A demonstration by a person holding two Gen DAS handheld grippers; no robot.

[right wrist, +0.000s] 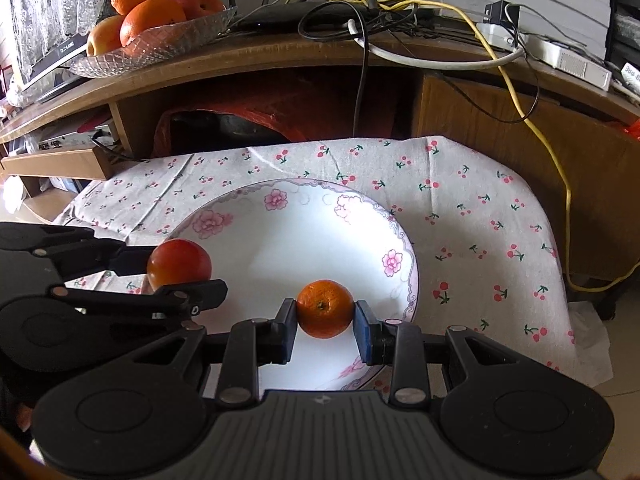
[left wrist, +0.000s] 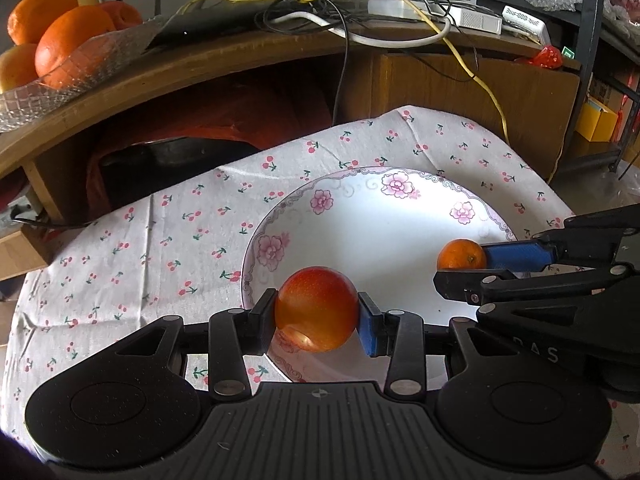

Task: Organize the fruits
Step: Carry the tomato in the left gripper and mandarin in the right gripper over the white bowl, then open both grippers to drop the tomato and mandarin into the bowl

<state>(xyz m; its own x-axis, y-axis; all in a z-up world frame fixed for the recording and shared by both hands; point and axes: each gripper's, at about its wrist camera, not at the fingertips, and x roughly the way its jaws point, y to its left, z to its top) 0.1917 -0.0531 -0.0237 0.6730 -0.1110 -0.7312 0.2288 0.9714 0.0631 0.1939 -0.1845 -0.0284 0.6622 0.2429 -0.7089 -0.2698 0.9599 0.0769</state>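
Note:
My left gripper [left wrist: 317, 314] is shut on a red-orange apple [left wrist: 316, 308], held over the near left rim of a white plate with pink flowers [left wrist: 360, 208]. In the right wrist view the same apple [right wrist: 179, 263] shows at the left in the left gripper [right wrist: 176, 276]. My right gripper [right wrist: 325, 318] is shut on a small orange mandarin [right wrist: 325, 309] above the plate [right wrist: 280, 236]. Seen from the left wrist camera, the mandarin [left wrist: 461, 255] sits in the right gripper [left wrist: 466, 264] over the plate's right side.
The plate rests on a cherry-print cloth [left wrist: 160, 240] over a low table. Behind it is a wooden desk [right wrist: 280, 52] with tangled cables [right wrist: 400, 8] and a glass dish [right wrist: 160, 40] of oranges and apples [right wrist: 148, 4]. A red bag [right wrist: 248, 120] lies under the desk.

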